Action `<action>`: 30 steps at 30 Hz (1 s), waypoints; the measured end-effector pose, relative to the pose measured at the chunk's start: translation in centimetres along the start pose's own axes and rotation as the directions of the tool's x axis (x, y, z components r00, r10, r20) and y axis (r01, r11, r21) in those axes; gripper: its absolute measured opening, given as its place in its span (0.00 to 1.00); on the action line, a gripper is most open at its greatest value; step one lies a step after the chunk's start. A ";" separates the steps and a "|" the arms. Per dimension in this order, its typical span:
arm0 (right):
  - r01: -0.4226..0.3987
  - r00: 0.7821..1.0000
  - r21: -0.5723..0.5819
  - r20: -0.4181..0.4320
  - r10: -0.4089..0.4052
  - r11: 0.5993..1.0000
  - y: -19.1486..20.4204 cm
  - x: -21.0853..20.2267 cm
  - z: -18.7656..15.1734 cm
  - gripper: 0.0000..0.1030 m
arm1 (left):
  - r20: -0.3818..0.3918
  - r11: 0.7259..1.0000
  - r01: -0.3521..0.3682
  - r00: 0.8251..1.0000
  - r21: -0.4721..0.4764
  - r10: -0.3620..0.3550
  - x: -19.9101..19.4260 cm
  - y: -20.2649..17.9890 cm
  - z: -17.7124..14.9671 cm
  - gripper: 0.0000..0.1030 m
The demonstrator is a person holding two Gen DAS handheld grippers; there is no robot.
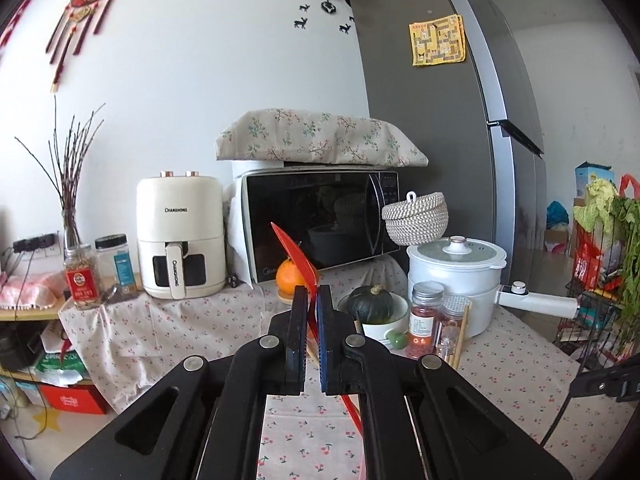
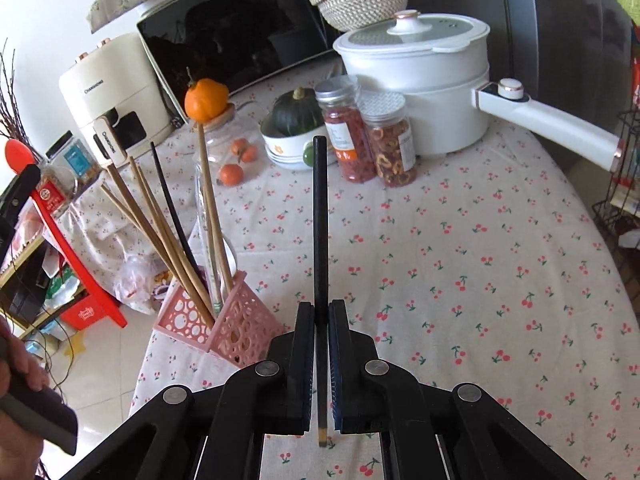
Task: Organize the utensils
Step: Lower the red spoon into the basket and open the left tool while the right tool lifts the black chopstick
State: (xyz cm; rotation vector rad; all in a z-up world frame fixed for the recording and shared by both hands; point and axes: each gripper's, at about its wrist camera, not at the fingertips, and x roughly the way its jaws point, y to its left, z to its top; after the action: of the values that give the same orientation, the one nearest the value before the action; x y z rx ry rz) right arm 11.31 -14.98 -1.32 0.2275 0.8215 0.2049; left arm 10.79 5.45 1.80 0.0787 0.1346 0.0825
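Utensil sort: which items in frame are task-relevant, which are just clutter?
In play:
- black chopstick, clamped in right gripper
- red spoon, clamped in left gripper
- pink holder with wooden chopsticks

Clutter:
- white pot
- two spice jars
- squash in bowl
- microwave
- air fryer
- woven basket

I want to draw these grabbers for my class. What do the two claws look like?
Both look alike. The left claw and the right claw each have two flat black fingers standing side by side, with blue ridged pads on their inner faces. Behind them, black arms spread out like a fan, joined by round silver rivets. The frame has long cut-out slots. No sleeves show.
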 end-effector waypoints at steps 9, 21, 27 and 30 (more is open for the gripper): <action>-0.010 0.999 0.016 0.044 0.009 1.000 -1.0 -2.0 0.8 0.05 | -0.003 0.994 -0.020 1.000 0.104 0.021 2.7 -3.1 -2.9 0.04; 0.002 0.999 0.013 0.032 -0.002 1.000 -1.2 -3.0 0.6 0.05 | -0.085 0.987 0.057 0.995 0.153 -0.044 4.0 -4.3 -5.9 0.05; -0.005 0.999 0.025 0.036 0.004 1.000 -0.9 -3.7 0.6 0.05 | -0.264 0.978 0.178 0.954 0.111 -0.144 3.6 -4.5 -5.6 0.22; -0.016 0.999 0.030 0.048 0.015 0.999 -0.5 -4.4 0.6 0.05 | -0.312 0.984 0.176 0.938 0.041 -0.154 2.6 -3.5 -5.0 0.61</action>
State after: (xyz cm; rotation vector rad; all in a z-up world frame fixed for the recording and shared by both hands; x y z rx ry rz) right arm 8.94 -16.68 2.02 0.2662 0.7760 0.2011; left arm 12.91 2.56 -3.72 0.1228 0.4559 -0.0791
